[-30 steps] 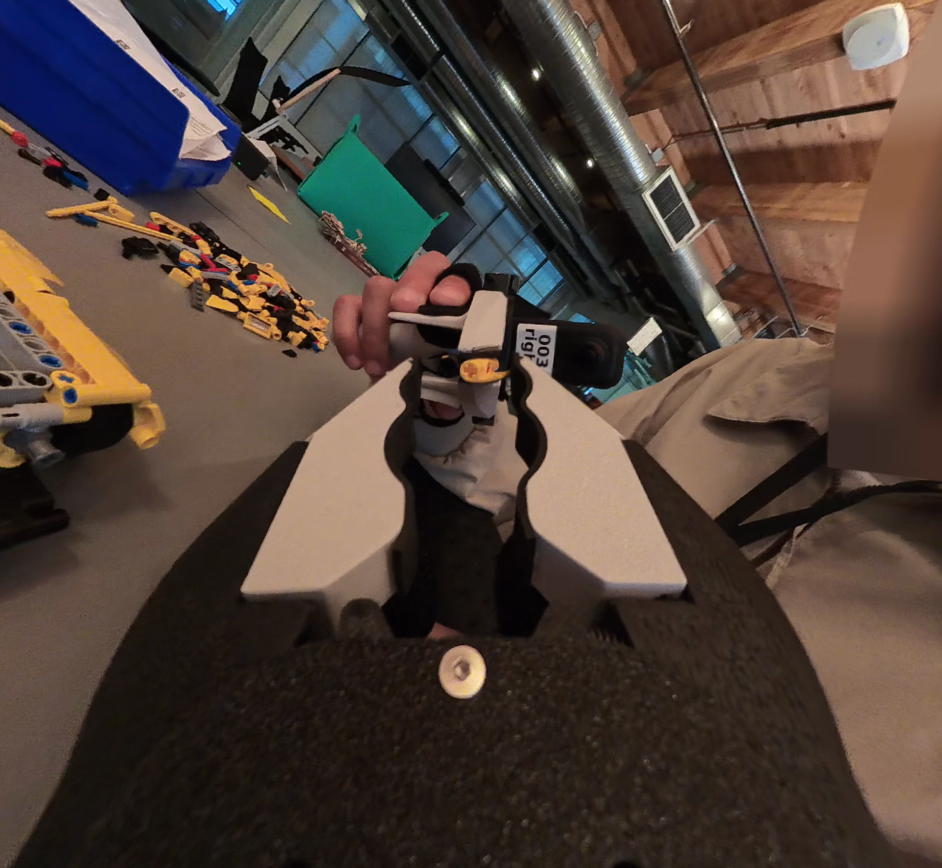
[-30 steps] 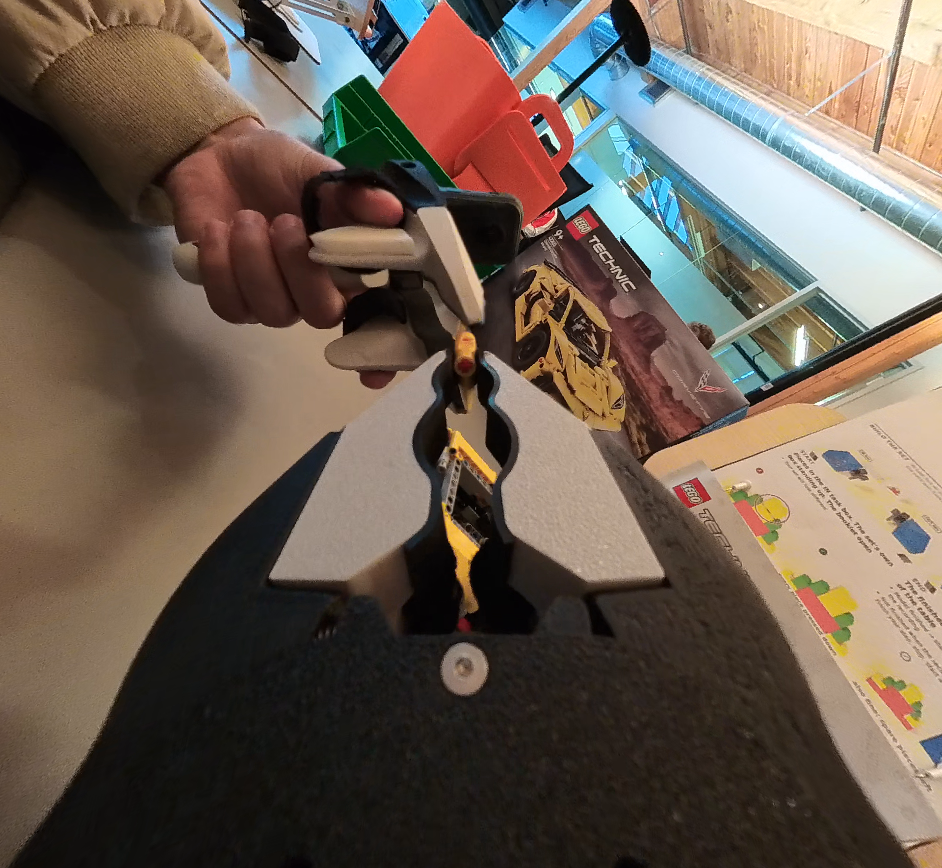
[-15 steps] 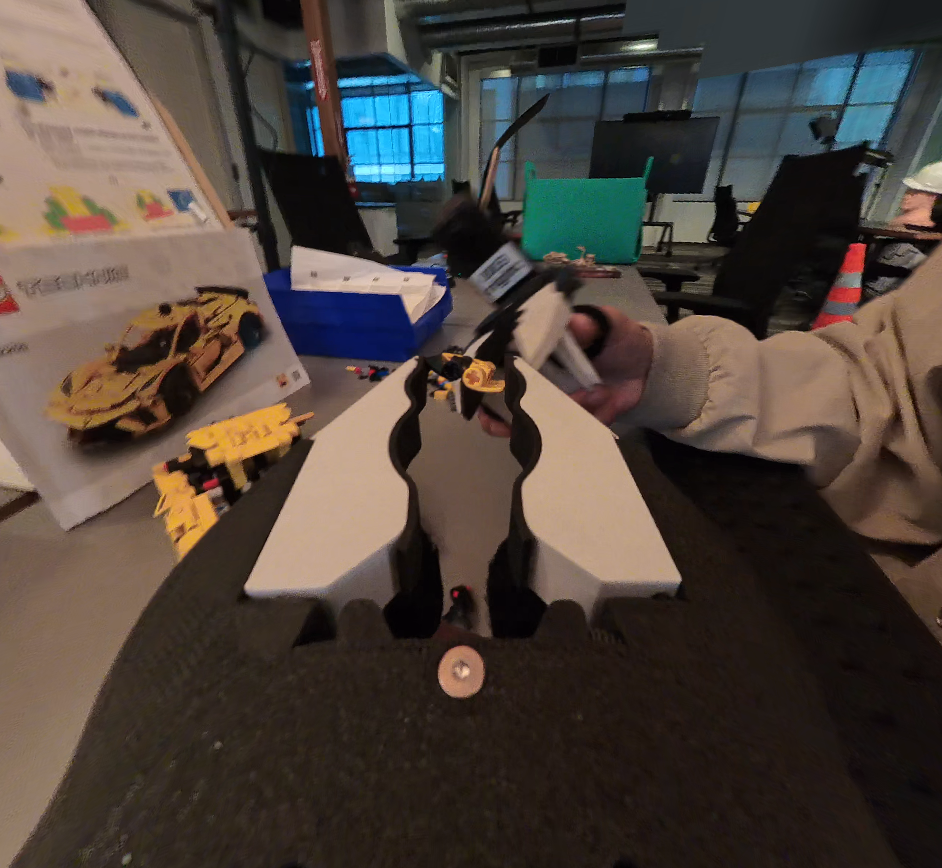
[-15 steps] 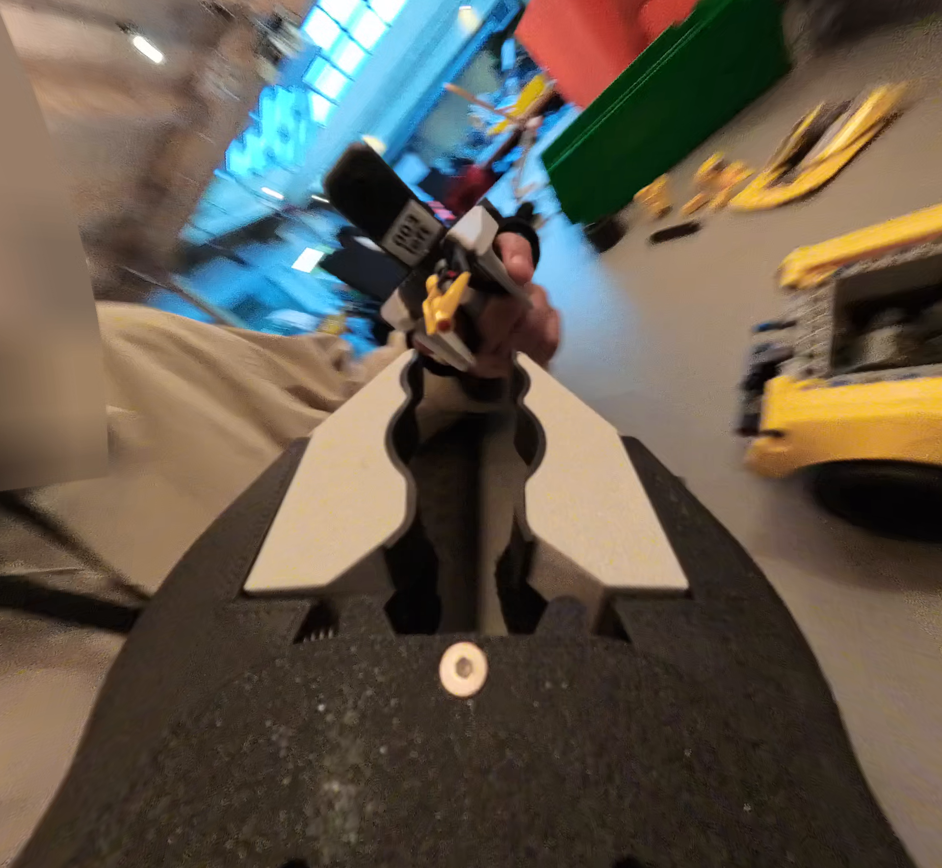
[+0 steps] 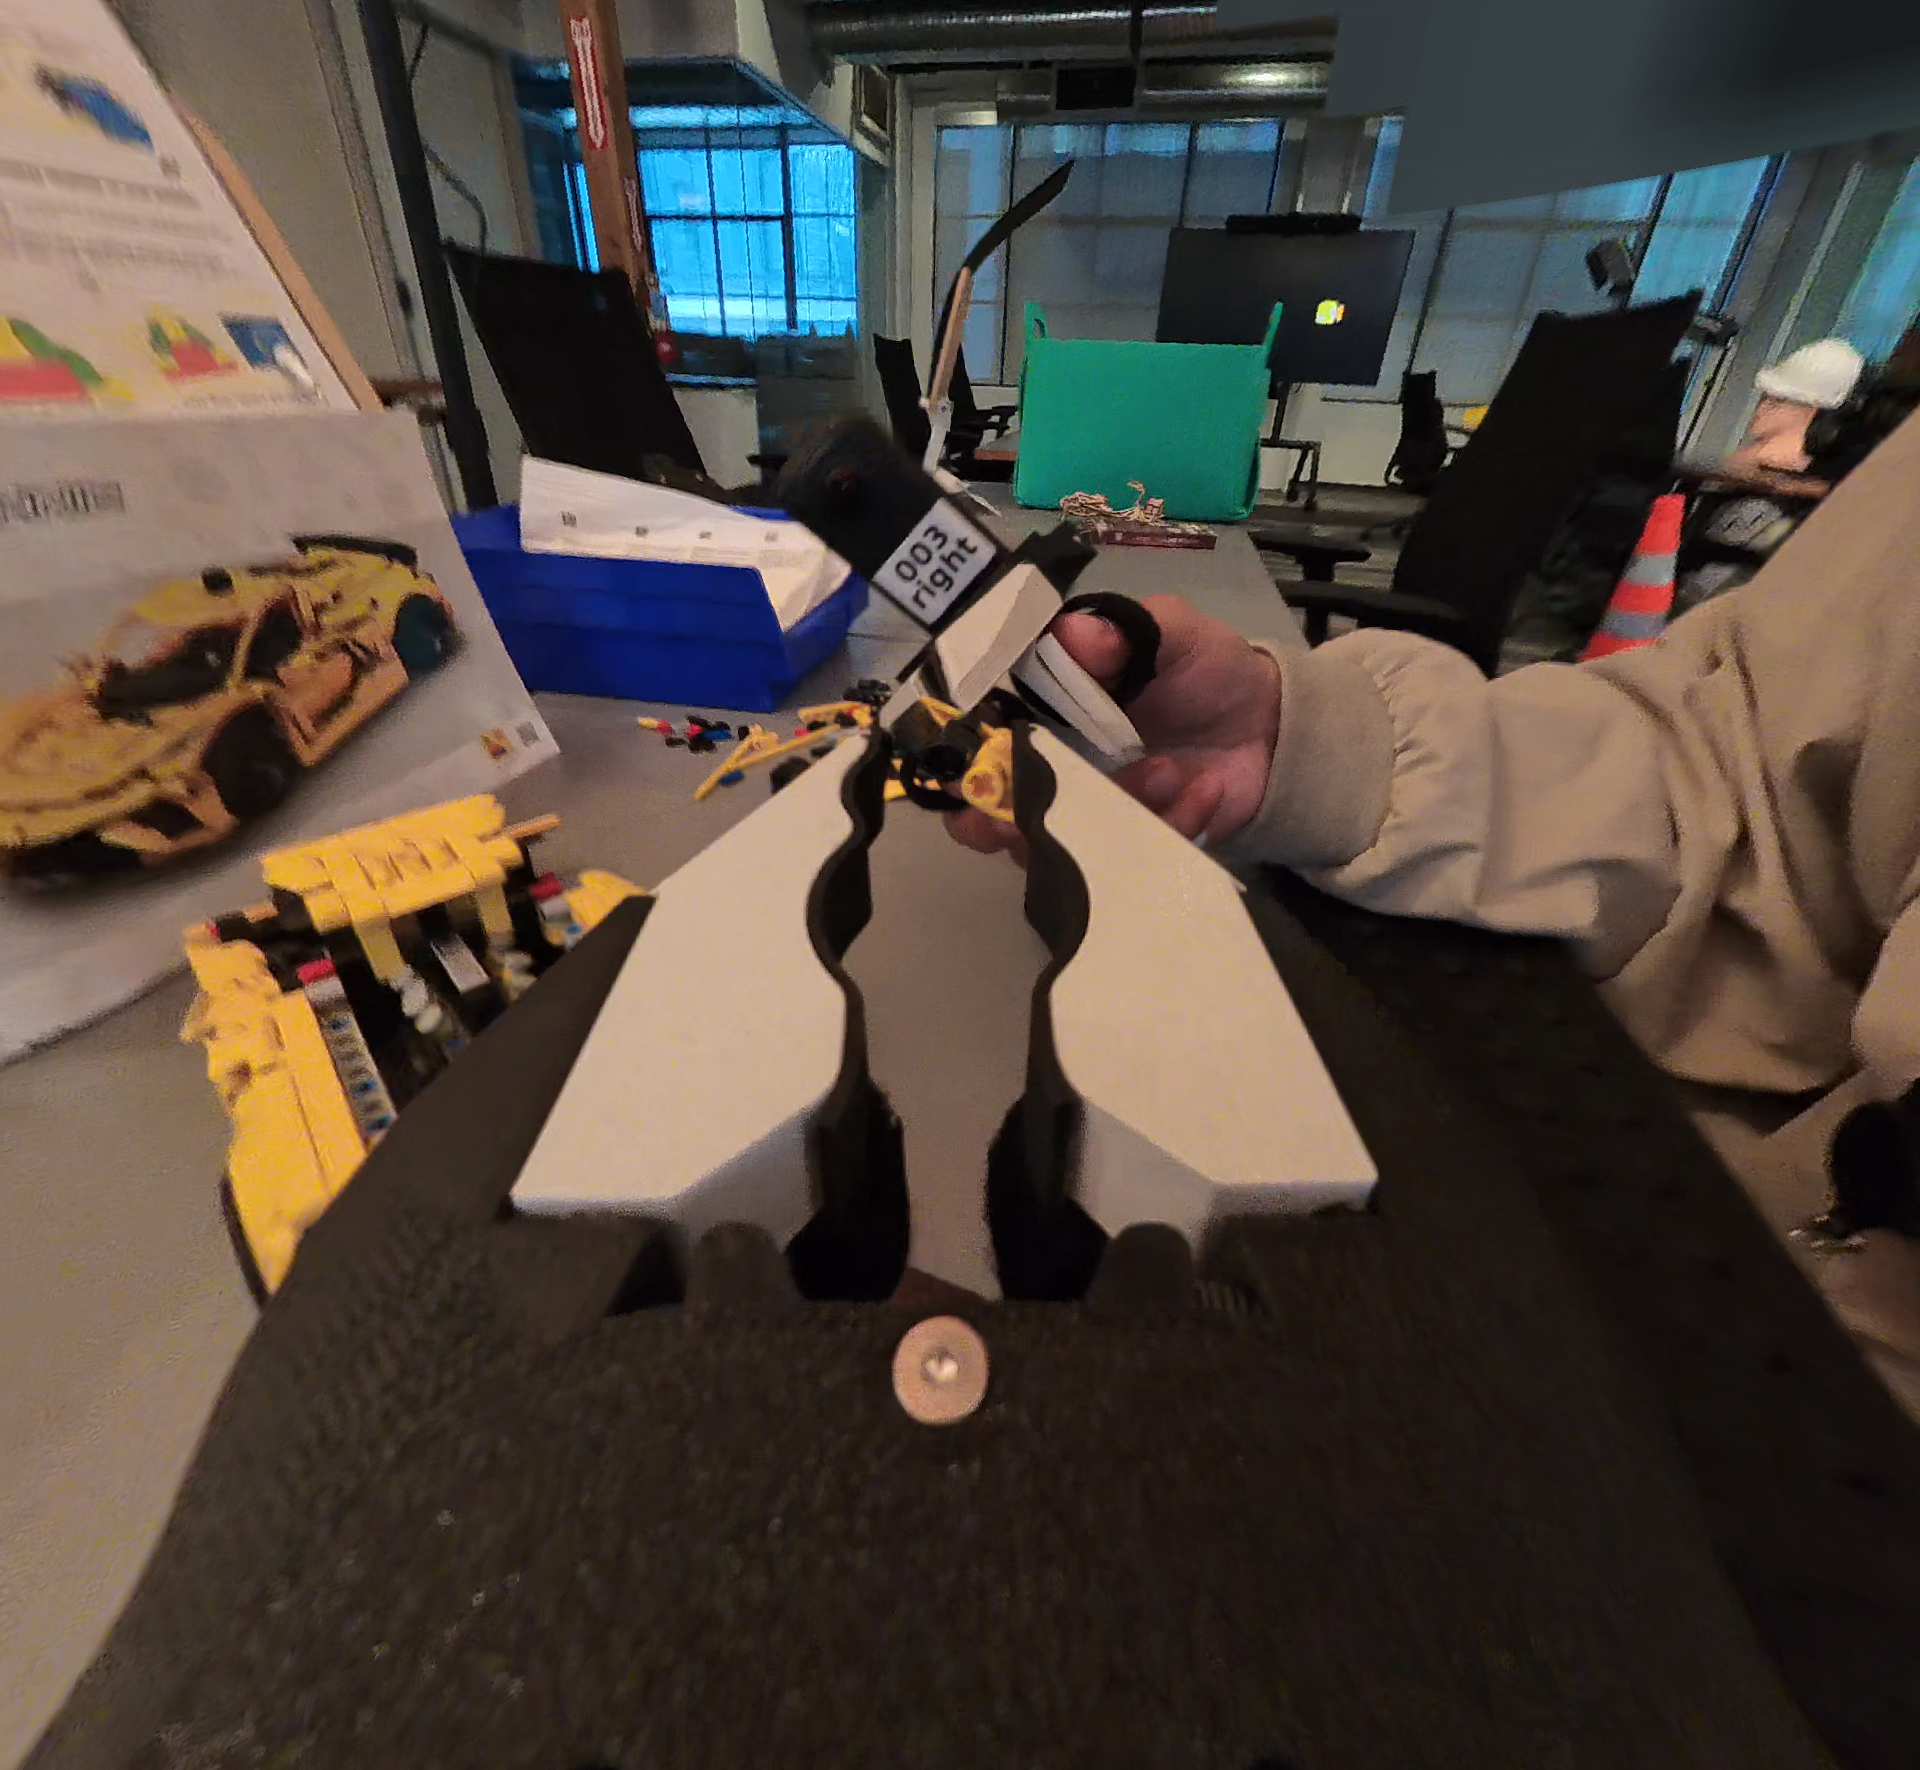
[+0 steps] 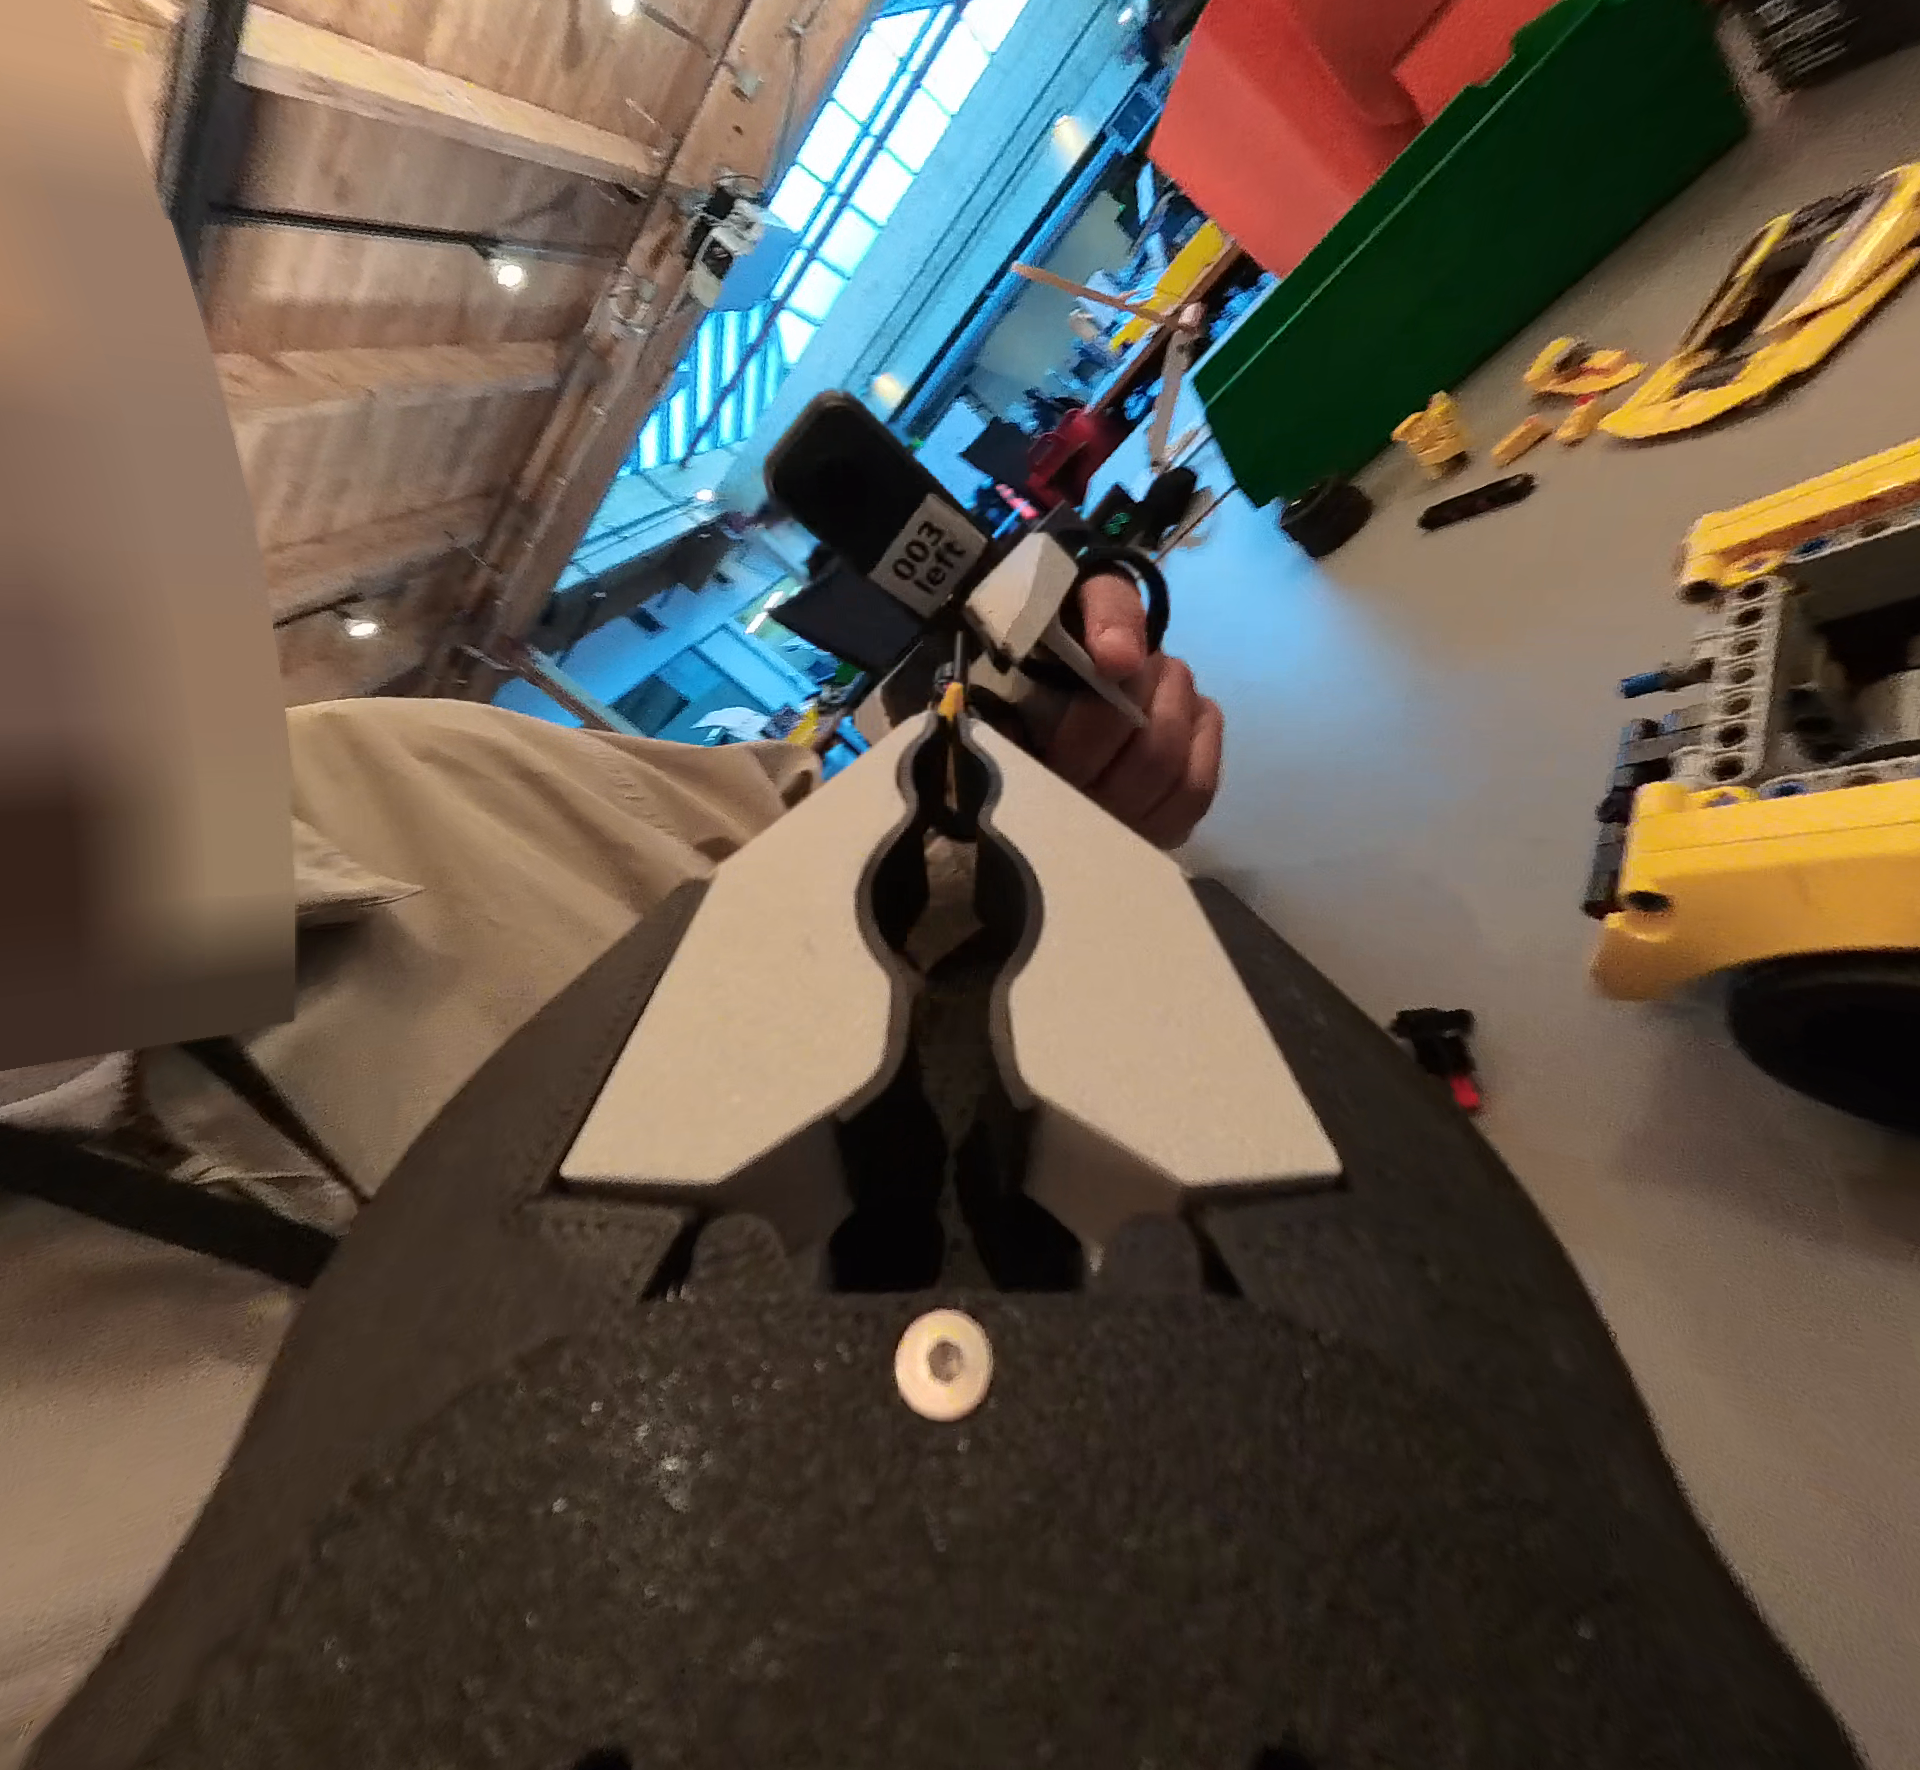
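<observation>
A small yellow and black toy-brick piece [image 5: 982, 775] sits between the tips of my left gripper [image 5: 945, 764], which is shut on it above the grey table. My right gripper [image 5: 920, 718], held by a hand in a beige sleeve, reaches in from the right and meets the same piece. In the right wrist view my right gripper [image 6: 948, 738] is nearly closed, pinching the thin yellow edge of the piece [image 6: 948, 707]. My left gripper [image 6: 971, 660] faces it just beyond, tip to tip.
A partly built yellow toy car [image 5: 353, 972] stands left of my left gripper and also shows in the right wrist view [image 6: 1766, 785]. A car picture box [image 5: 208, 660], a blue bin [image 5: 644, 619], loose pieces [image 5: 748, 744] and green [image 6: 1455, 266] and red [image 6: 1403, 27] bins lie around. The tips of both grippers are at nearly the same place. Both grippers' tips are roughly 20 cm from the partly built yellow toy car [image 5: 353, 972].
Both hands turned, so both views swung. My right gripper, open and apart half a second ago, has closed on the piece. My left gripper kept its hold throughout.
</observation>
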The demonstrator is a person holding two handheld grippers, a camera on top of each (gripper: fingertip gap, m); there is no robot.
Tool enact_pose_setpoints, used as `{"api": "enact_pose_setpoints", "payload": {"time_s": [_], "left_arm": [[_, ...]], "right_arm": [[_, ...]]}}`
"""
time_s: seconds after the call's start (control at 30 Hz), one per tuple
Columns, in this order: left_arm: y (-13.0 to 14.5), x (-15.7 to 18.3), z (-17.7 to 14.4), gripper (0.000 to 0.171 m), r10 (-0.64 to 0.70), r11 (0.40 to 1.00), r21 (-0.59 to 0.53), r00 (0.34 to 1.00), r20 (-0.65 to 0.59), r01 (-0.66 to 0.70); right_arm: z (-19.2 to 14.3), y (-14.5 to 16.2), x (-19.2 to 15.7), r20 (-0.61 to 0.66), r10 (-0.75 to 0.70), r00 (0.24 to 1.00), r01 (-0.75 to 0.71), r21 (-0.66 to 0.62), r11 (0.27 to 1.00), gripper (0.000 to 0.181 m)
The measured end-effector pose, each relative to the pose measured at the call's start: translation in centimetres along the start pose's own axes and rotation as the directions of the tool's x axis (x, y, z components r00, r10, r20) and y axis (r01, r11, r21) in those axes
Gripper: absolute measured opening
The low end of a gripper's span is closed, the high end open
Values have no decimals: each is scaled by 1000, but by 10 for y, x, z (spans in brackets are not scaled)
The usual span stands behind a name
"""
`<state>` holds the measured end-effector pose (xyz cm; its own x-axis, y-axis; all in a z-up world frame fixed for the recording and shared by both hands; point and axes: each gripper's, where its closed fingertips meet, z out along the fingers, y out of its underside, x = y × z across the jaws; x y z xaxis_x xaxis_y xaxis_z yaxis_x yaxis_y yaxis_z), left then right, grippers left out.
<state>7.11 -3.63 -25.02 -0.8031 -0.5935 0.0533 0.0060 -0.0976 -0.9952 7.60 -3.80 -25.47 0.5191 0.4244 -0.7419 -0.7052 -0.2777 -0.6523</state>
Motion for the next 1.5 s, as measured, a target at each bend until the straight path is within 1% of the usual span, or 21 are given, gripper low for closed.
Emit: {"api": "enact_pose_setpoints", "payload": {"time_s": [0.07,0.17,0.23,0.27,0.3,0.37,0.4,0.47,0.53,0.6,0.7,0.83,0.87,0.97,1.03,1.07,1.17,1.23,1.3,1.33,1.5], "left_arm": [[3,-3,1,27,-135,991,-13,990,-39,134],[8,3,3,29,-364,931,-42,918,-158,362],[8,7,5,27,-446,894,-58,871,-204,444],[7,8,5,19,-461,886,-54,860,-219,461],[8,8,5,15,-468,882,-57,855,-225,468],[11,4,4,12,-459,888,-69,865,-201,455],[11,4,3,6,-445,895,-71,873,-199,440],[12,3,2,6,-411,912,-76,895,-175,404],[12,8,1,6,-392,920,-84,899,-193,383],[14,7,1,6,-385,923,-95,905,-182,373],[12,7,0,6,-396,918,-88,898,-190,386],[13,8,1,6,-412,911,-95,891,-193,401],[13,7,1,6,-412,911,-98,891,-192,400],[14,4,1,6,-405,914,-99,899,-169,393],[11,6,0,6,-396,918,-90,901,-178,386],[11,6,-1,6,-392,920,-92,903,-175,381],[12,6,-2,6,-380,924,-108,909,-170,366],[12,7,-2,6,-365,930,-117,916,-168,349],[14,7,-3,6,-331,941,-130,929,-163,312],[15,7,-3,6,-314,946,-140,936,-157,293],[16,13,-4,6,-273,956,-162,945,-179,245]], "right_arm": [[-1,-2,-2,-13,-45,999,45,3,999,0],[1,-1,-3,-55,-143,988,142,-20,990,0],[1,-1,2,-108,-197,974,194,-35,980,0],[2,1,4,-122,-207,971,202,-48,978,0],[1,0,5,-128,-208,970,203,-48,978,0],[-1,-3,4,-135,-209,968,208,-26,978,0],[-2,-3,4,-130,-211,969,209,-29,977,0],[-1,-1,2,-105,-202,974,199,-32,979,0],[1,3,-2,-64,-177,982,175,-41,984,0],[1,5,-4,-46,-171,984,168,-52,984,9],[2,6,-6,-42,-196,980,193,-58,979,12],[4,16,5,-101,-245,964,232,-129,964,9],[4,16,4,-104,-254,962,239,-136,961,5],[4,14,8,-142,-288,947,267,-146,953,5],[6,13,3,-130,-313,941,296,-132,946,5],[6,12,4,-144,-325,935,308,-127,943,6],[7,15,4,-115,-249,962,235,-122,964,5],[6,15,4,-111,-266,958,250,-140,958,5],[6,16,4,-96,-243,965,228,-145,963,4],[6,16,6,-108,-264,958,246,-159,956,4],[3,21,2,-87,-323,942,301,-202,932,4]]}}
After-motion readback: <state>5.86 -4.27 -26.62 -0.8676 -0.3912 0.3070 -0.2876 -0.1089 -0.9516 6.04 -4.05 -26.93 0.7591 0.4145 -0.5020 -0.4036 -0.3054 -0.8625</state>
